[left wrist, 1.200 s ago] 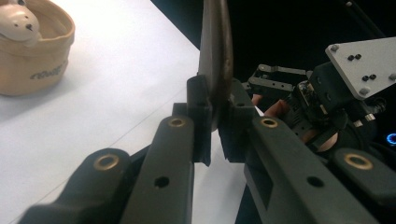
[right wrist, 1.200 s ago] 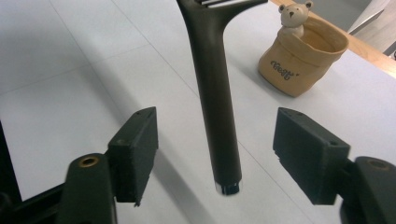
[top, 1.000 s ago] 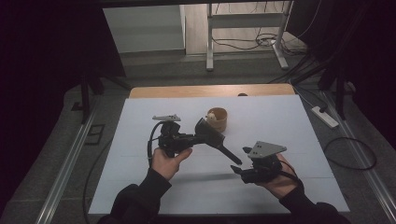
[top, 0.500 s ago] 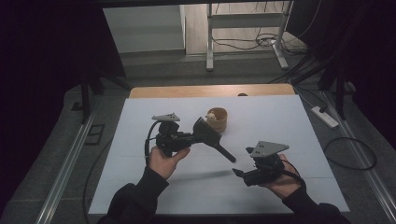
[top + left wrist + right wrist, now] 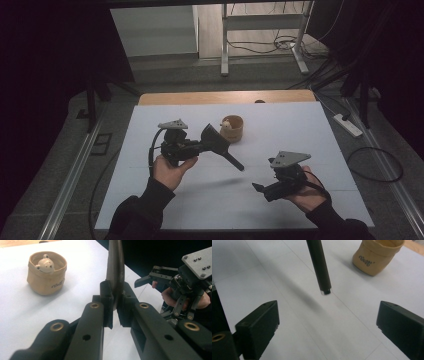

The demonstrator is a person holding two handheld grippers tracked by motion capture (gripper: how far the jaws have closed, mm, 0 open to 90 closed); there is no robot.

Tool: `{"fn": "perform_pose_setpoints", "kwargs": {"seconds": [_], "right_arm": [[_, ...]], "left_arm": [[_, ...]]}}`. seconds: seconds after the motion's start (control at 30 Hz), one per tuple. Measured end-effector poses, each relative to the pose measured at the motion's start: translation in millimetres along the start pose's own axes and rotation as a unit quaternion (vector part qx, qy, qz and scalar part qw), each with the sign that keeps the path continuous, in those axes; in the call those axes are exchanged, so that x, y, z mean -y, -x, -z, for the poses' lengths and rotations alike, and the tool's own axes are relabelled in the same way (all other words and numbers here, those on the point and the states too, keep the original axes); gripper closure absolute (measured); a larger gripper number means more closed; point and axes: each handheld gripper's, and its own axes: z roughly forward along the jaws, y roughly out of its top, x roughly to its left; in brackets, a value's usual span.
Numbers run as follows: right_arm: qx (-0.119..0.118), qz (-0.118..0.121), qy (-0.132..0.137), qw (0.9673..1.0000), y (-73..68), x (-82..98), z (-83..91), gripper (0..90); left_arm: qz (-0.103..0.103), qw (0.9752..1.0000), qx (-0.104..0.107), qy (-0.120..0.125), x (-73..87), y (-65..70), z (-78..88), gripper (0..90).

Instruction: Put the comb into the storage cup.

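Note:
My left gripper [image 5: 202,145] is shut on the rim of a black funnel [image 5: 216,138], held above the white board. The funnel's spout [image 5: 235,162] slants down to the right. In the left gripper view both jaws [image 5: 114,293] pinch the funnel's thin wall [image 5: 115,265]. My right gripper [image 5: 259,189] sits lower right; its jaws have just been opening and now stand wide, nothing between them. In the right gripper view the spout tip [image 5: 324,288] hangs ahead of the open gripper [image 5: 328,320]. A tan pot [image 5: 232,131] with a small bear figure [image 5: 45,263] stands behind the funnel.
The white board [image 5: 300,125] lies on a wooden table [image 5: 200,97]. A power strip [image 5: 347,125] and cables lie on the floor to the right. A metal stand's legs [image 5: 225,55] are beyond the table.
The right gripper's jaws have spread wider and it has drawn back from the spout tip. The funnel has shifted slightly left with the left hand.

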Motion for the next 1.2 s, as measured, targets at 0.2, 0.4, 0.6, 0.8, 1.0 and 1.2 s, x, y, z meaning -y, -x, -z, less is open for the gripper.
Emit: {"fn": "perform_pose_setpoints", "kwargs": {"seconds": [0.2,0.4,0.6,0.8,1.0,1.2], "right_arm": [[0.006,-0.006,-0.008,0.9999,3.3,2.8,1.9,0.0],[0.014,-0.011,-0.016,0.9997,7.6,6.2,5.9,0.0],[0.019,-0.016,-0.023,0.9994,10.0,9.8,7.5,0.0],[0.020,-0.020,-0.031,0.9991,13.4,14.4,9.0,0.0],[0.024,-0.022,-0.034,0.9989,15.9,18.1,11.8,0.0],[0.027,-0.028,-0.036,0.9986,18.7,23.3,15.0,0.0]], "left_arm": [[-0.003,0.9999,-0.011,-0.001,-2.6,-2.2,4.1,83.2],[-0.007,0.9997,-0.024,0.002,-6.7,-4.7,10.5,83.2],[-0.010,0.9993,-0.035,0.004,-10.1,-7.4,14.3,83.2],[-0.010,0.9989,-0.046,0.007,-13.7,-12.2,18.8,83.2],[-0.012,0.9984,-0.055,0.008,-17.2,-14.6,21.4,83.2],[-0.014,0.9979,-0.062,0.011,-23.3,-15.8,23.8,83.2]]}}
